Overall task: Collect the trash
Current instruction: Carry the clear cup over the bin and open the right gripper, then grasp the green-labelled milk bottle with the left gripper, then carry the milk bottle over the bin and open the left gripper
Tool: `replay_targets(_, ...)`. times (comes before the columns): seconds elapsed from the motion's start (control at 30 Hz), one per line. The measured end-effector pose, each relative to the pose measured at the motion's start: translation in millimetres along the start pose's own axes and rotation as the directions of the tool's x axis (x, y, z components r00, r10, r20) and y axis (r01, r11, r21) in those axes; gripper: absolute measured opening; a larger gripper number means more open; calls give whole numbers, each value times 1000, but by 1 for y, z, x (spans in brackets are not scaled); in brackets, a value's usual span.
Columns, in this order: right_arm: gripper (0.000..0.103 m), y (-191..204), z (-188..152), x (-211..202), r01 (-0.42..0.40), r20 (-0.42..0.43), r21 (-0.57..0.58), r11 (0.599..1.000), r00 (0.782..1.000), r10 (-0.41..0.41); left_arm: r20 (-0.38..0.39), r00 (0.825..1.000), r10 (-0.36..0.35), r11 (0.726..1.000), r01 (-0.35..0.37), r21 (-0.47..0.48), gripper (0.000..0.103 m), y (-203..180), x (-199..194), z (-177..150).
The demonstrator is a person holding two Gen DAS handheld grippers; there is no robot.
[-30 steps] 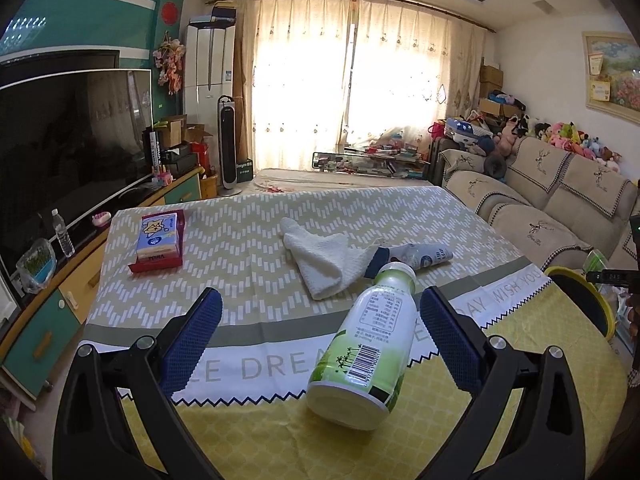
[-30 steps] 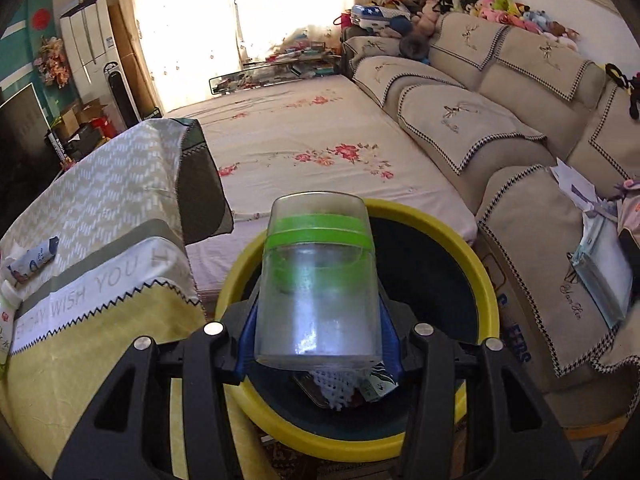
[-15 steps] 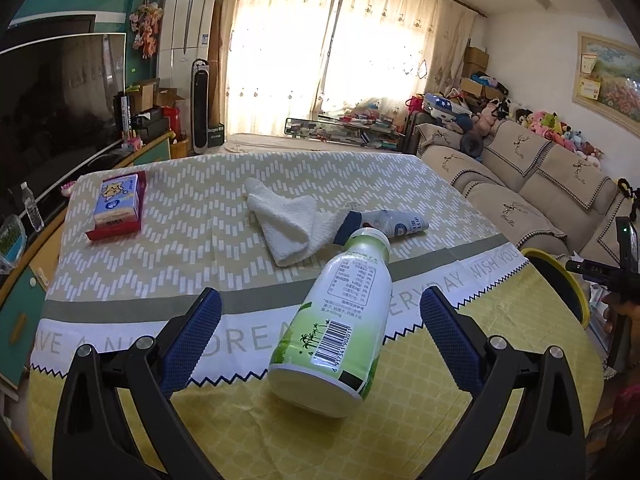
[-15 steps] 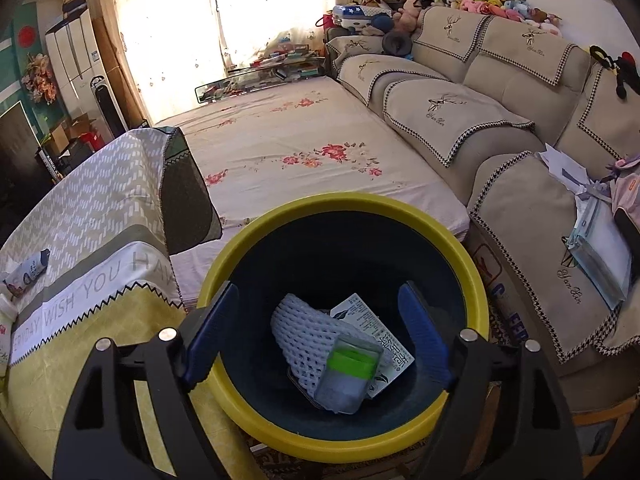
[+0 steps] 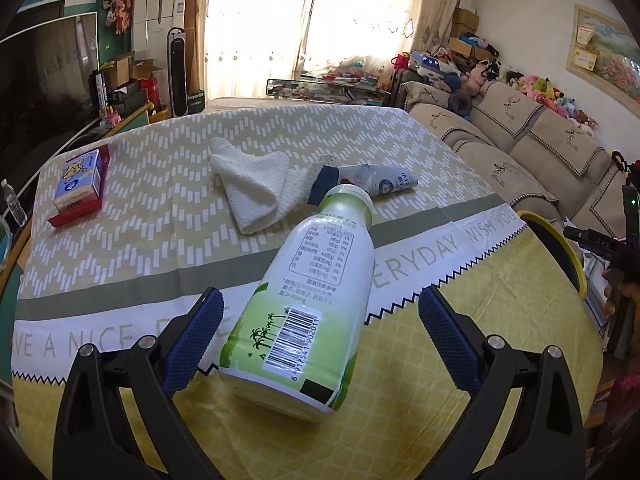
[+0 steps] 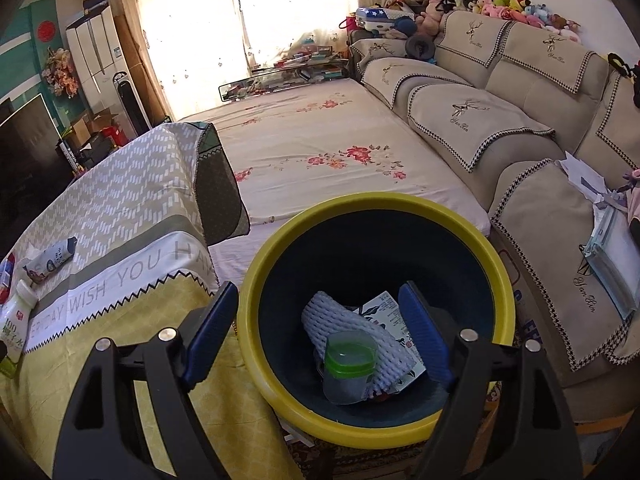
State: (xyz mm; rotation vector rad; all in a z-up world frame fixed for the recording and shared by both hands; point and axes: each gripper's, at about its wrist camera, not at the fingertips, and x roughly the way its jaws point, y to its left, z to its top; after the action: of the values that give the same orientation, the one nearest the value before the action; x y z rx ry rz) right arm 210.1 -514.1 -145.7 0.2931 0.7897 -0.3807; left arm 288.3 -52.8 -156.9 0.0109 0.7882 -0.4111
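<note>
A white-and-green bottle (image 5: 304, 312) lies on its side on the yellow tablecloth (image 5: 460, 360), also seen at the left edge of the right wrist view as the bottle (image 6: 16, 320). My left gripper (image 5: 318, 306) straddles it; its jaws are closing, and the blue pads (image 5: 192, 340) stand clear of the bottle. My right gripper (image 6: 316, 300) hangs open and holds nothing above the yellow-rimmed bin (image 6: 372, 202). Inside the bin lie a clear cup with a green lid (image 6: 350, 364), a white foam net (image 6: 360, 328) and a printed carton (image 6: 390, 308).
Farther back on the table lie a crumpled wrapper (image 5: 372, 178), a folded white towel (image 5: 256, 176) and a tissue box (image 5: 78, 182). The bin's rim (image 5: 560, 240) shows past the table's right edge. A sofa (image 6: 520, 128) and a flowered cover (image 6: 320, 152) stand beyond the bin.
My right gripper opened and the clear cup fell into the bin. My left gripper moved forward and down, so the bottle now sits between its fingers.
</note>
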Motion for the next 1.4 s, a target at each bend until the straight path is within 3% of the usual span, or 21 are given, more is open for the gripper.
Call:
replay_targets(0.07, 78, 2, -1, -1, -10, -1, 1, 1000, 1000, 10, -11, 1000, -2, 1000, 2, -9, 77, 1, 3, 0)
replay_targets(0.3, 78, 6, 0, -9, -21, 9, -10, 1000, 1000, 21, -39, 998, -41, 997, 38, -67, 55, 12, 9, -3)
replay_targets(0.67, 78, -7, -2, -22, -41, 34, 20, 999, 999, 40, -84, 995, -44, 996, 37, -79, 53, 14, 17, -4)
replay_targets(0.93, 78, -33, -2, -34, -62, 61, 67, 996, 996, 57, -43, 999, 26, 998, -28, -48, 51, 5, 1, -4)
replay_targets(1.2, 78, -62, -6, -37, -79, 74, 120, 990, 995, 70, -21, 999, -48, 999, 48, 20, 51, -49, -28, 1)
replay_targets(1.4, 78, -80, -7, -46, -92, 106, 156, 983, 991, 76, -26, 984, -174, 973, 176, 147, 51, -131, -38, 21)
